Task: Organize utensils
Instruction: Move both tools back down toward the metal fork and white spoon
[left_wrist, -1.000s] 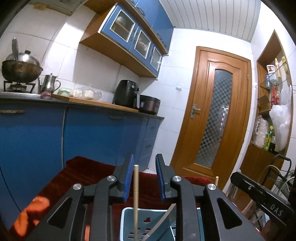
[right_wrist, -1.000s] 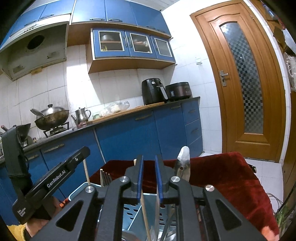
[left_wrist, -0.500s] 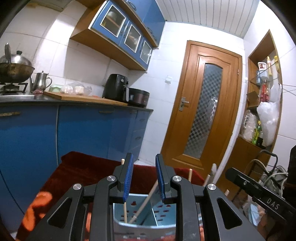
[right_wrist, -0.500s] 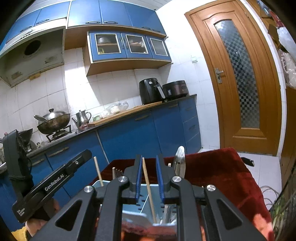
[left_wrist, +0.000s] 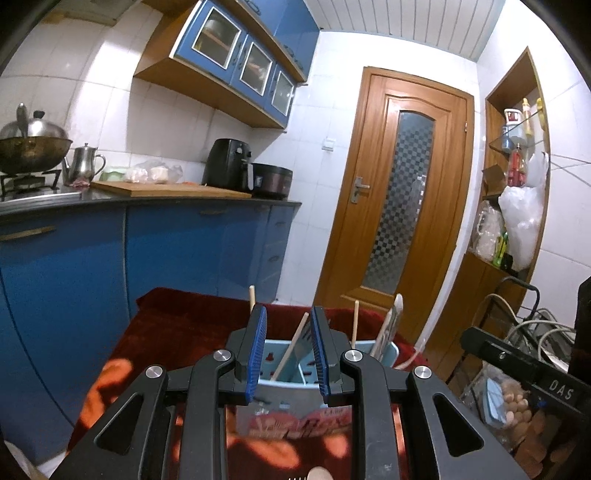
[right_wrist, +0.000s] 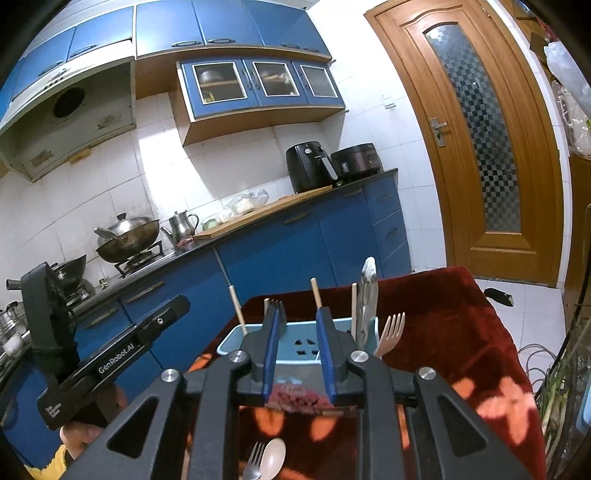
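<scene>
A light blue perforated utensil holder (left_wrist: 277, 387) (right_wrist: 299, 345) stands on a red floral cloth. Wooden chopsticks (left_wrist: 291, 347) (right_wrist: 236, 310), a metal fork (right_wrist: 271, 304), a silver knife (right_wrist: 367, 291) (left_wrist: 388, 328) and a beige fork (right_wrist: 391, 332) stand in it. A beige spoon (right_wrist: 273, 458) and a metal fork (right_wrist: 255, 459) lie on the cloth near me. My left gripper (left_wrist: 288, 314) is open and empty, just in front of the holder. My right gripper (right_wrist: 297, 315) is open and empty, also in front of the holder. The left gripper's body (right_wrist: 110, 358) shows in the right wrist view.
The red cloth (right_wrist: 461, 332) covers a table. Blue kitchen cabinets (left_wrist: 166, 251) with a worktop run behind on the left. A wooden door (left_wrist: 399, 206) is at the back. Shelves and bags (left_wrist: 517, 206) stand on the right, with cables (right_wrist: 546, 362) beside the table.
Both grippers have pulled back and up from the holder. The right gripper's jaws have opened, and the chopstick that stood between them is now in the holder.
</scene>
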